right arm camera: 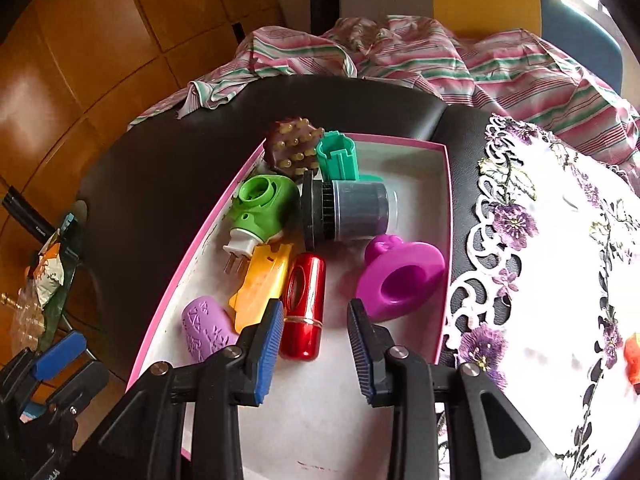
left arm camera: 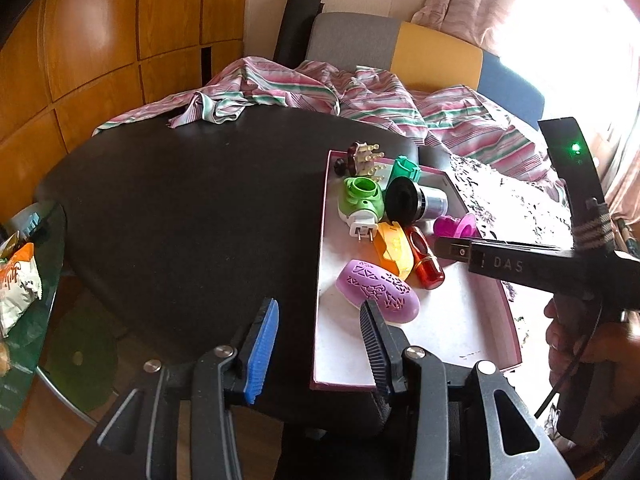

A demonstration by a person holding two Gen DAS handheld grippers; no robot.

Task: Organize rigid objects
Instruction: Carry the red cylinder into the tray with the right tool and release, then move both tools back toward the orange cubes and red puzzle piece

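Box (right arm camera: 442, 216), pink-rimmed, white inside, on the black table (left arm camera: 180, 216). Contents, far to near: brown studded piece (right arm camera: 294, 146); teal part (right arm camera: 340, 158); green plug-in (right arm camera: 262, 204), prongs pointing near-left; black cylinder (right arm camera: 348, 210) on its side, long axis left to right; magenta funnel (right arm camera: 400, 276), mouth facing near; yellow piece (right arm camera: 262, 284); red tube (right arm camera: 304, 304), long axis far to near; purple shell (right arm camera: 202, 330) at the near-left.

Surroundings: striped cloth (left arm camera: 360, 96) at the far edge; lace mat (right arm camera: 560, 264) just right of the box, an orange item (right arm camera: 632, 356) on it; snack bag (left arm camera: 16, 280) on a glass stand at left.

Right claw (right arm camera: 312, 344): angled down over the box's near part, released, nothing gripped, its left pad in front of the red tube's near end.

Left claw (left arm camera: 320, 344): angled down, straddling the box's left wall, released, right pad in front of the purple shell. A hand (left arm camera: 576, 344) grips the right tool's handle.
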